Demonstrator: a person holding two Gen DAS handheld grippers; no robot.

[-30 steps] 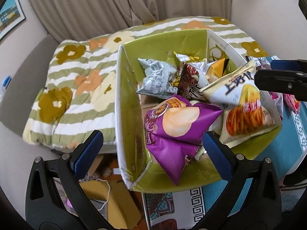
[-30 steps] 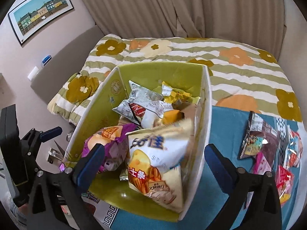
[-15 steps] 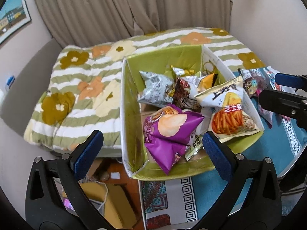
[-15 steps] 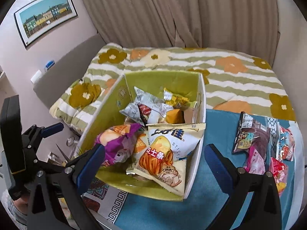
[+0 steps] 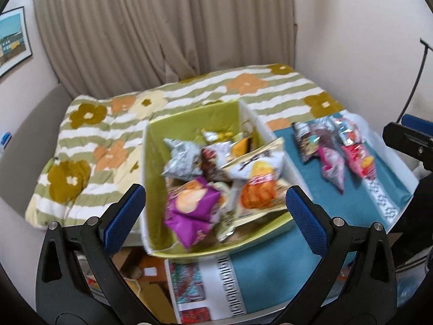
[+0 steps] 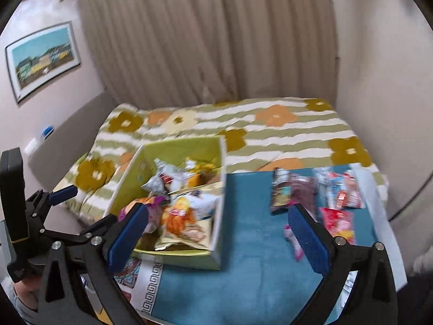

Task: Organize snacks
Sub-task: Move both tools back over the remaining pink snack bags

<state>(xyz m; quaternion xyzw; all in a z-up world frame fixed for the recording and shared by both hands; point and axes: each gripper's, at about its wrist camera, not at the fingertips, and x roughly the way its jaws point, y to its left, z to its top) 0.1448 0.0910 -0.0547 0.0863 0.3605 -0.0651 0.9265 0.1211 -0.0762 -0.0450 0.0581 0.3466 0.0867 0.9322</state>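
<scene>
A green open box stands on the blue table cloth, filled with several snack bags. Among them are a purple chip bag, a white and orange chip bag and a silver bag. Several loose packets lie on the cloth to the box's right. My left gripper hangs open above and in front of the box, holding nothing. My right gripper is open too, above the cloth near the box's right wall.
A bed with a floral striped cover lies behind the table, with beige curtains beyond. A framed picture hangs on the left wall. The right gripper's body shows at the right edge of the left wrist view.
Both grippers have pulled up and back from the box, so it looks smaller and more of the table and loose packets shows. The white and orange bag now lies inside the box.
</scene>
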